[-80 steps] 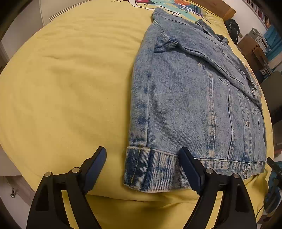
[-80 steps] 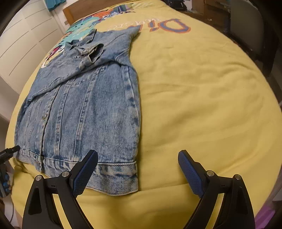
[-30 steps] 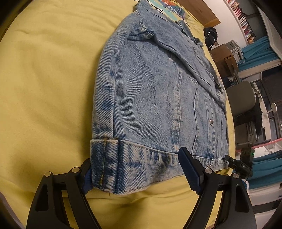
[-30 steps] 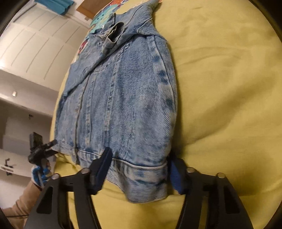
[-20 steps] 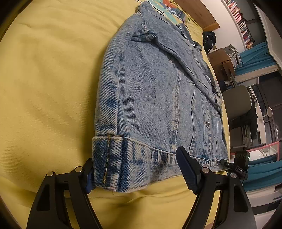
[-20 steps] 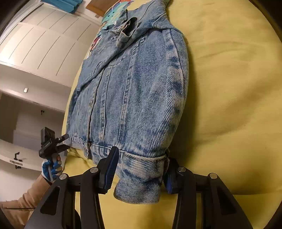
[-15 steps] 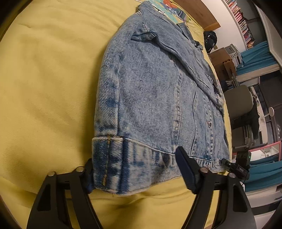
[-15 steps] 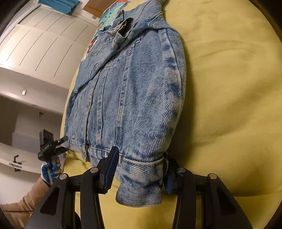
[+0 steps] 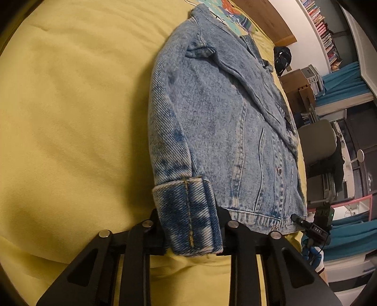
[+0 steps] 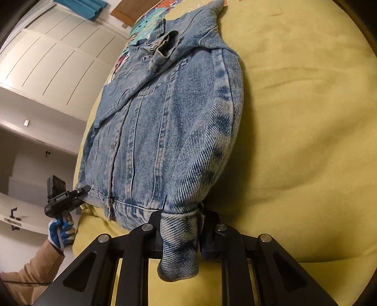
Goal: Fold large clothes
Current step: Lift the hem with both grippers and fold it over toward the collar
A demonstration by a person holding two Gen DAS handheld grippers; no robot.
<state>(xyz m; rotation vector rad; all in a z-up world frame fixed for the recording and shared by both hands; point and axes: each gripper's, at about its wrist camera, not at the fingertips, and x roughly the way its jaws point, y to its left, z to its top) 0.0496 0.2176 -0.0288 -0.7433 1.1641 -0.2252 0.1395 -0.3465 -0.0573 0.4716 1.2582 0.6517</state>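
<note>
Left wrist view, my left gripper (image 9: 190, 231): its jaws are closing on the near left corner of the denim jacket (image 9: 226, 122), with the rolled hem band (image 9: 188, 211) squeezed between the two fingers.
Left wrist view, where the jacket is: it lies flat on the yellow bed cover (image 9: 70, 113), buttons up, with a sleeve folded across the chest.
Left wrist view, which way it runs: the long way goes straight off from my gripper, from the hem right by me to the collar (image 9: 200, 16) at the far end.
Left wrist view, the other side: my right gripper (image 9: 313, 226) sits at the far right end of the same hem.
Right wrist view, my right gripper (image 10: 181, 237): its jaws are closing on the near right corner of the jacket (image 10: 165, 122), and the bunched hem corner (image 10: 179, 244) sticks out between the fingers toward me.
Right wrist view, which way it runs: again the hem is near me and the collar (image 10: 165, 30) is far, up by the bright print on the bed cover (image 10: 306, 117).
Right wrist view, the other side: my left gripper (image 10: 63, 195) is at the left end of the hem, held in a gloved hand (image 10: 62, 229).
What I think comes next: each hand has its own near corner, so I would lift the hem and carry it straight away from me, toward the collar.
What to watch: denim is thick and stiff, so both corners should go up together or the fold will be crooked.
</note>
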